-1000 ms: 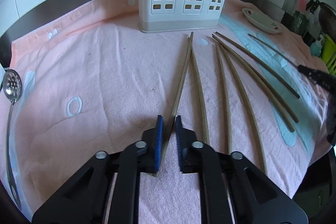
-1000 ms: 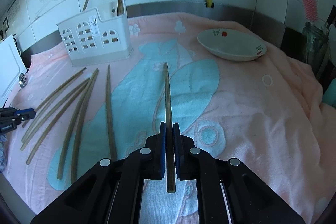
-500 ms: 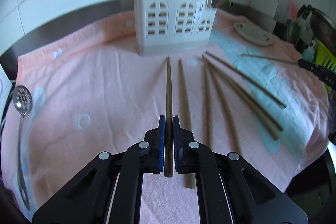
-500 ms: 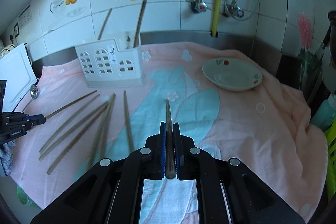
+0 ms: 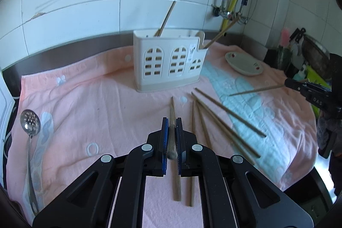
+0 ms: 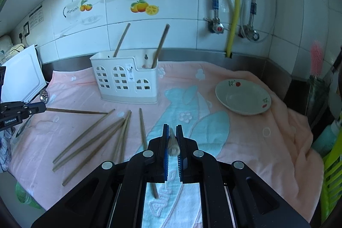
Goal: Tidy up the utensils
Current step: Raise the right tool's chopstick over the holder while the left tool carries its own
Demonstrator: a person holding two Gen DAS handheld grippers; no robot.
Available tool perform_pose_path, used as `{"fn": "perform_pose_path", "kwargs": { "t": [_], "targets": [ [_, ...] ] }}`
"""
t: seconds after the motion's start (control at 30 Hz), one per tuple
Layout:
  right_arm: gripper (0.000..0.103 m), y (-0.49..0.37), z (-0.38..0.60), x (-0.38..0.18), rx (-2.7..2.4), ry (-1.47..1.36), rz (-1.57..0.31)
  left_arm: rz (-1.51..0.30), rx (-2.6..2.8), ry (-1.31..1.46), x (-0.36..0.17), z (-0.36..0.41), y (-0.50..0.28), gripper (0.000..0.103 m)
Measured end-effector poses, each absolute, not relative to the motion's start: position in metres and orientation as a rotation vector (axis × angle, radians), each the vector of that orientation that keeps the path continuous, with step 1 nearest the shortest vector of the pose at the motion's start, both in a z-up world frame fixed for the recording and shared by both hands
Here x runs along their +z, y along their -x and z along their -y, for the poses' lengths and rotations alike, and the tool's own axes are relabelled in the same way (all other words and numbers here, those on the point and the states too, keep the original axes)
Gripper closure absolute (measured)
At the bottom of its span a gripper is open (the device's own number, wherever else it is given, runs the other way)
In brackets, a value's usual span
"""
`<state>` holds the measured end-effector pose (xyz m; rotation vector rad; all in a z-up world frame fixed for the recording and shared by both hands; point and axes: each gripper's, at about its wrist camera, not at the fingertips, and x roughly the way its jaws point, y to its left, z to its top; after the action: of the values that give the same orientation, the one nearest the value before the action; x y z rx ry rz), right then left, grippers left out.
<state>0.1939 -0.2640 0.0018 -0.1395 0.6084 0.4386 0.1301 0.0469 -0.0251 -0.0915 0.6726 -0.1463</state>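
Note:
My left gripper is shut on a wooden chopstick, held above the pink towel and pointing at the white utensil holder. My right gripper is shut on another chopstick, also lifted. Each held chopstick shows from the other view: the left one, the right one. Several chopsticks lie on the towel in front of the holder; they also show in the right wrist view. The holder has two chopsticks standing in it.
A white dish sits on the towel at the right. A slotted metal spoon lies at the towel's left edge. A white board leans at the far left. Tiled wall with pipes stands behind.
Both grippers have risen with their chopsticks and tilted up, so the holder and wall now fill more of each view. The left gripper shut on its chopstick within the last second.

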Motion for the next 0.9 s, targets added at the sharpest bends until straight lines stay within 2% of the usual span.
{"fn": "perform_pose_path", "kwargs": {
  "t": [0.6, 0.9],
  "targets": [
    [0.096, -0.242, 0.211, 0.096, 0.579, 0.167, -0.591, -0.635, -0.169, 0.029, 0.039, -0.047, -0.174, 0.098],
    [0.096, -0.268, 0.184, 0.131, 0.608, 0.177, -0.56, -0.548, -0.168, -0.01, 0.1, -0.046, -0.193, 0.098]
  ]
}}
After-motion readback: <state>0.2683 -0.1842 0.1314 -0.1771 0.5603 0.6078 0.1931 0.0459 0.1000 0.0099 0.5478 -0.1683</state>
